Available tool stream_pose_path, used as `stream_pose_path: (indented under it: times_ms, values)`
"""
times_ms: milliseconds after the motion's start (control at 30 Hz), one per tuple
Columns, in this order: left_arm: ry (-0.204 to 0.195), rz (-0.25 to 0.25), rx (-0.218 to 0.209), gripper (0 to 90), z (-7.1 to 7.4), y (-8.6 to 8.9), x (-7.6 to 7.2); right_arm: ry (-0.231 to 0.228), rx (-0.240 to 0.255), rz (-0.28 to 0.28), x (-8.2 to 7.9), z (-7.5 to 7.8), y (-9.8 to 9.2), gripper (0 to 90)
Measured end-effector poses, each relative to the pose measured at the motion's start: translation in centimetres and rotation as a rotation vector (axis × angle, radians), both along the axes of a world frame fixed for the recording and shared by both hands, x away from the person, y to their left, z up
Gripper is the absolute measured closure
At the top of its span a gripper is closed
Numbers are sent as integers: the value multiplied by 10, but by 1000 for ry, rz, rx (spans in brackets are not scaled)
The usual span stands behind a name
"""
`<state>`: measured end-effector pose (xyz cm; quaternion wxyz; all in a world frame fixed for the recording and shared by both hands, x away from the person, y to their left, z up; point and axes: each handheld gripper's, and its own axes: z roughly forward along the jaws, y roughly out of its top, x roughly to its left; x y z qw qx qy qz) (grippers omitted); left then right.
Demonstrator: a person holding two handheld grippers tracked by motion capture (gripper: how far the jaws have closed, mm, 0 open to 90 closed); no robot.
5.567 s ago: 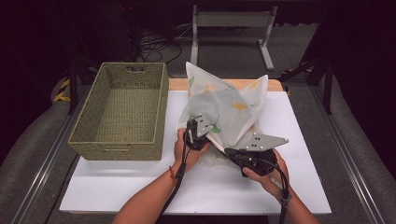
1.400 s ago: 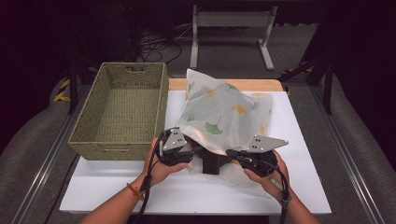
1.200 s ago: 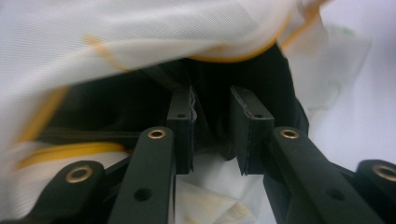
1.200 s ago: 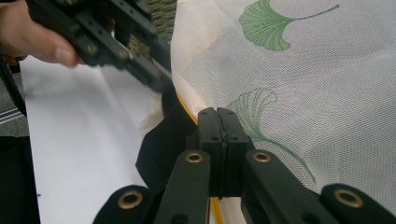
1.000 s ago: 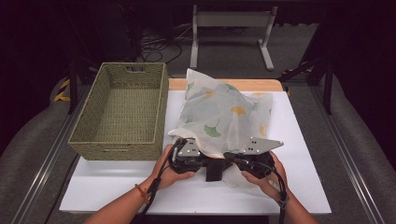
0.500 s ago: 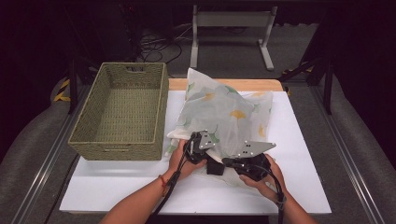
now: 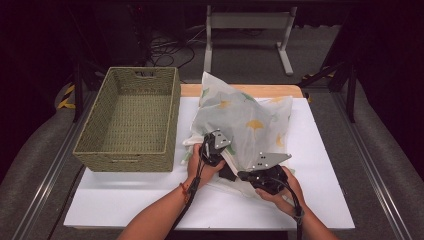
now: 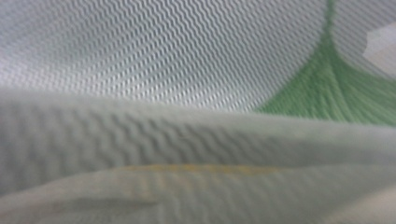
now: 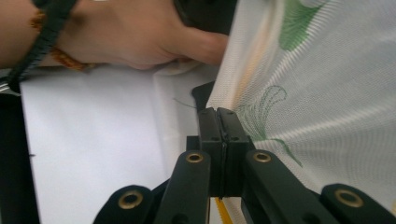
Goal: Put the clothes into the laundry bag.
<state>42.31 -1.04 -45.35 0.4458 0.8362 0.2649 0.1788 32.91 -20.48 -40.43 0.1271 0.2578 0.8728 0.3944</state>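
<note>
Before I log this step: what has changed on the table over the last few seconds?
The left gripper swung out toward the table's front edge, then came back to the pillow's near-left side; its jaws have just been closing, with the pillowcase fabric against them. The pillow sank from propped up to lower. The right gripper stayed shut on the pillowcase edge; the basket kept its place.

No readable text, label, brand, number or sign anywhere on view.
</note>
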Motion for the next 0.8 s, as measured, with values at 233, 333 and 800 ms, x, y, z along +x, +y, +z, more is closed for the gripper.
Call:
stream_pose_path:
  times_ms: [233,333,800]
  values:
    - [26,-188,3,603,22,29,-24,-39,52,-52,1,11,-12,900]
    - [42,-224,20,494,26,41,-40,-48,62,-57,1,14,-13,900]
    - [140,-252,140,204,-1,14,-60,-39,54,-41,-1,13,-10,900]
